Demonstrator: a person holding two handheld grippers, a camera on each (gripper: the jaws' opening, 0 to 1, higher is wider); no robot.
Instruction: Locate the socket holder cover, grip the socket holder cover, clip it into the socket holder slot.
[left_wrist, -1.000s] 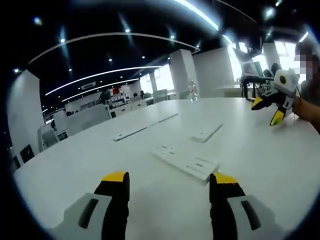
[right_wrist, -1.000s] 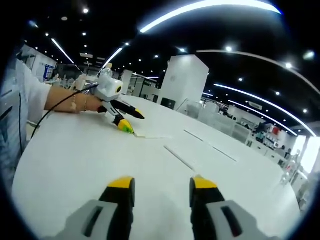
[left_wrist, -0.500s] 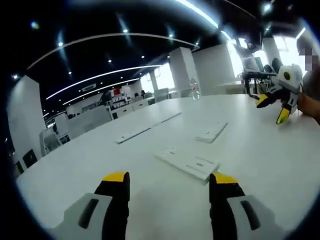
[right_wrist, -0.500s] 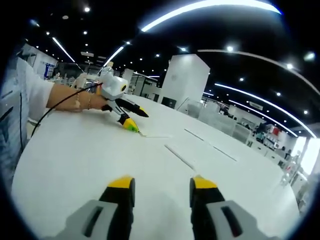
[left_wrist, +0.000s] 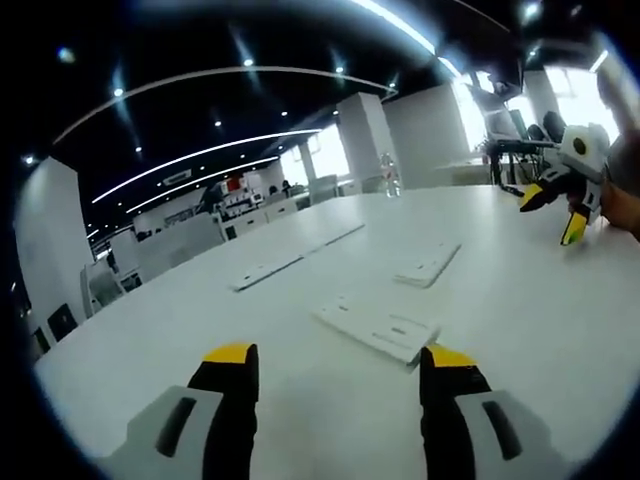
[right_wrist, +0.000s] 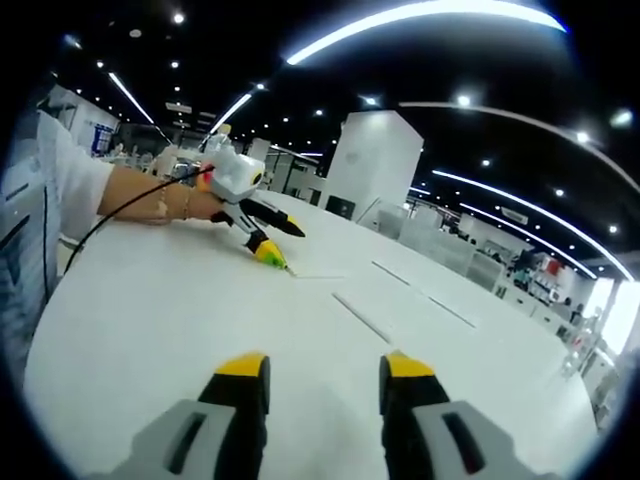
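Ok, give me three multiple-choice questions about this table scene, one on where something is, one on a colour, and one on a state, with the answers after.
1. In the left gripper view, where does the nearest white plate lie?
A. Just beyond the left gripper tips, toward its right jaw
B. Clamped between the jaws
C. At the table's far edge

2. What colour are the jaw tips of both grippers?
A. Red
B. Yellow
C. Blue

3. What state is the right gripper in?
A. Shut on a plate
B. Shut on nothing
C. Open and empty

Answers: 1 A, the plate rests flat on the white table just ahead of the right jaw tip. 2 B, yellow caps top the black jaws in both views. 3 C, bare table shows between its parted jaws.
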